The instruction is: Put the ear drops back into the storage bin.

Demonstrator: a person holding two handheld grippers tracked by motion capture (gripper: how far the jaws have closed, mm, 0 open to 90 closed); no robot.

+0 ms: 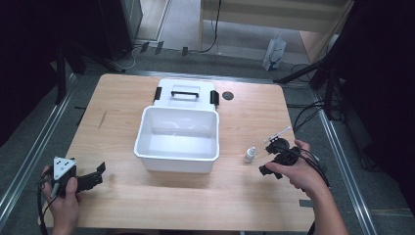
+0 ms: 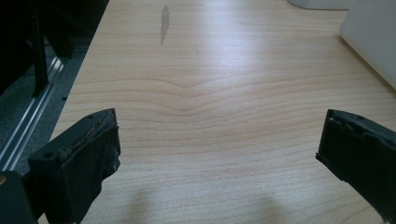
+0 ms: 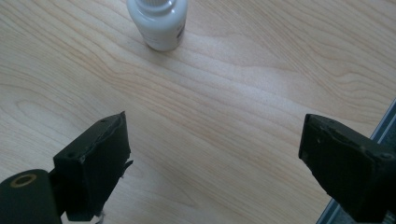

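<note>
A small white bottle (image 1: 250,154) stands upright on the wooden table (image 1: 195,196), right of an open white bin (image 1: 176,142). My right gripper (image 1: 269,157) is held just right of the bottle and points toward it. In the right gripper view the bottle (image 3: 161,23) is ahead of the open jaws of the right gripper (image 3: 215,126), with bare wood between them. My left gripper (image 1: 100,174) rests near the front left corner, open. In the left gripper view the left gripper (image 2: 219,126) has nothing between its jaws, and the bin's wall (image 2: 373,42) is at the far right.
The bin's white lid (image 1: 186,90) with black latches lies just behind the bin. A small black disc (image 1: 227,95) sits on the table beside the lid. A metal rail (image 3: 383,135) runs along the table's right edge. A white bag (image 1: 274,54) stands on the floor beyond the table.
</note>
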